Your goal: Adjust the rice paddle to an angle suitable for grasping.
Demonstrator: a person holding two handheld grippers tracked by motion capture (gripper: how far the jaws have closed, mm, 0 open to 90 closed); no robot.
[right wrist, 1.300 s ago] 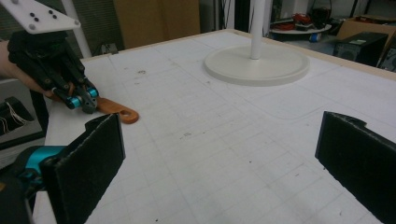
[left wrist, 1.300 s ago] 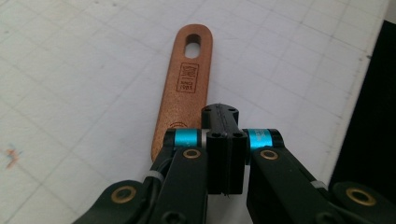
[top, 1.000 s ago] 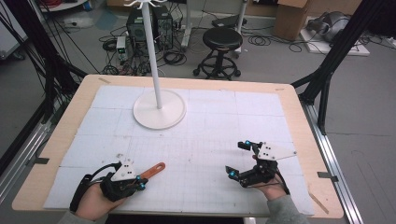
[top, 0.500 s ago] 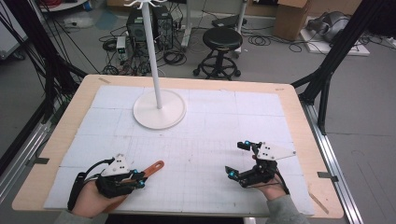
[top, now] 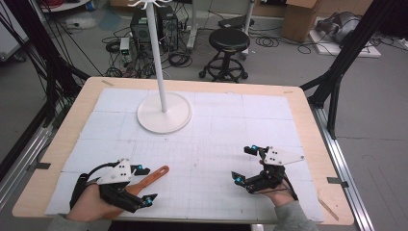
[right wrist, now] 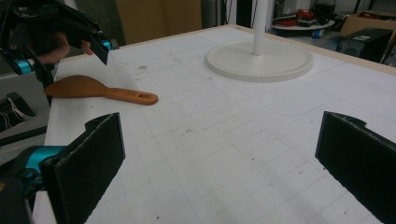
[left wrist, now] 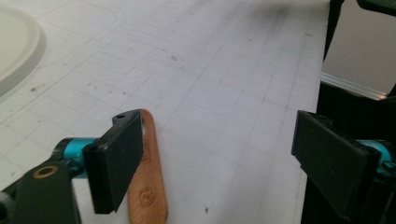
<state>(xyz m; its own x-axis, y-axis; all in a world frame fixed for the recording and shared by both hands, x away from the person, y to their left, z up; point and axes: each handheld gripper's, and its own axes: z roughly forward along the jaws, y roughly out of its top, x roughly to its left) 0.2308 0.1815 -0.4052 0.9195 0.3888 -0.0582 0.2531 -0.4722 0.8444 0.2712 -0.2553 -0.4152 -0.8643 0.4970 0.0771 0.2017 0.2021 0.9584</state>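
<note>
We see a light wooden desk [top: 308, 120] topped with a white gridded mat [top: 211, 144], and on the mat, toward 11 o'clock from its middle, a white coat stand with a round flat base [top: 164, 112] and a thin upright pole. At the desk's near edge, around 7 o'clock, a person's left hand [top: 89, 207] holds the left gripper [top: 144, 184], whose jaws stand spread wide and grasp nothing. A flat orange-brown wooden spatula with a small hole in its handle end [top: 153, 175] lies on the mat between those jaws in the high view; in the left gripper view the spatula [left wrist: 147, 182] runs just beside the left-hand jaw, and we cannot tell whether it touches the pad. Its handle end points toward 2 o'clock. At about 5 o'clock the right hand [top: 279, 195] holds the right gripper [top: 244, 164], released as well, its jaws far apart over bare mat, well apart from the spatula. In the right gripper view we see the spatula [right wrist: 100, 89] lying flat with the left gripper [right wrist: 65, 56] just above its broad end.
</note>
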